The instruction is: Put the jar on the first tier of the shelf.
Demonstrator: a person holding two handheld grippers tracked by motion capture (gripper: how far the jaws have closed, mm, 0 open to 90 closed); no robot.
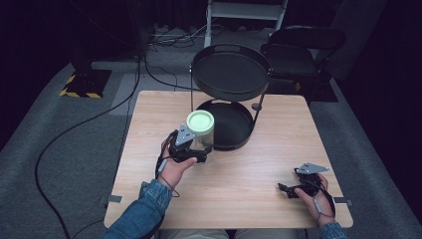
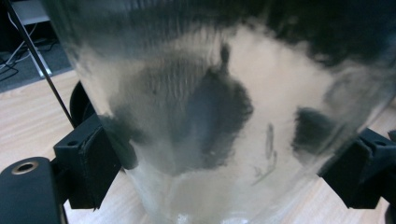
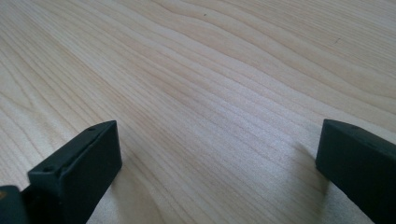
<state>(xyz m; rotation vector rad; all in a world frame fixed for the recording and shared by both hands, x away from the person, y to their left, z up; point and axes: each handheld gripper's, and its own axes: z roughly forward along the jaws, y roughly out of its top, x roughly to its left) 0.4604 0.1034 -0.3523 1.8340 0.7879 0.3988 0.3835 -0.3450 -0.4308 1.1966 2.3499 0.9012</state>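
Denim-sleeved forearms enter the high view from below; the left gripper (image 1: 191, 149) pinches a clear glass jar with a pale green lid (image 1: 200, 130), upright, long axis vertical, lid up, just beside the lower black round tray (image 1: 244, 139) of a two-tier stand. The right gripper (image 1: 298, 186) rests on the light wooden table (image 1: 239, 194), well apart.

Left gripper view: both jaws press the jar's smooth wall (image 2: 219, 116); glass could slip or tip, or knock the tray rim.

Right gripper view: jaws spread wide over bare wood, holding nothing.
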